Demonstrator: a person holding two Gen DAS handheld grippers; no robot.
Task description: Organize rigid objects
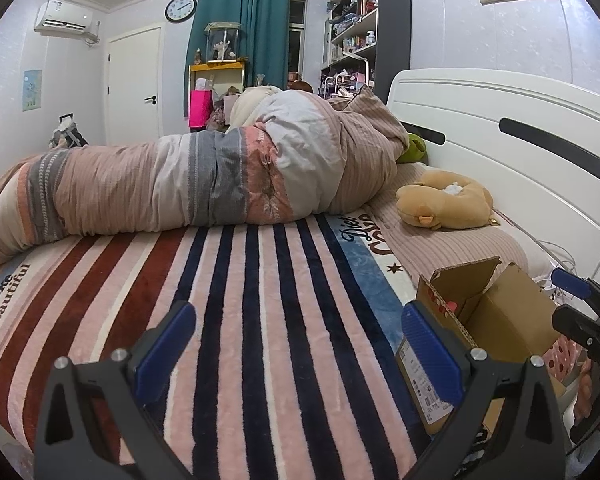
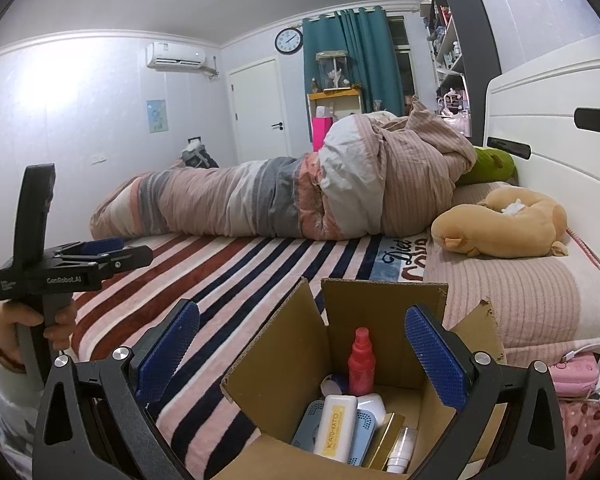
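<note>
Cardboard box (image 2: 340,380) of toiletries on striped blanket (image 2: 236,280), beside pillow (image 2: 520,300)

Bright ceiling glare tops the right view; both frames sharp, curved and vignetted at the edges.

The striped blanket (image 1: 260,320) reads "Coke Beautiful" at its left edge. In the cardboard box (image 2: 340,400), a white case (image 2: 336,428) says "KATO-KATO". The left gripper (image 2: 112,254) carries "GenRobot.AI".
</note>
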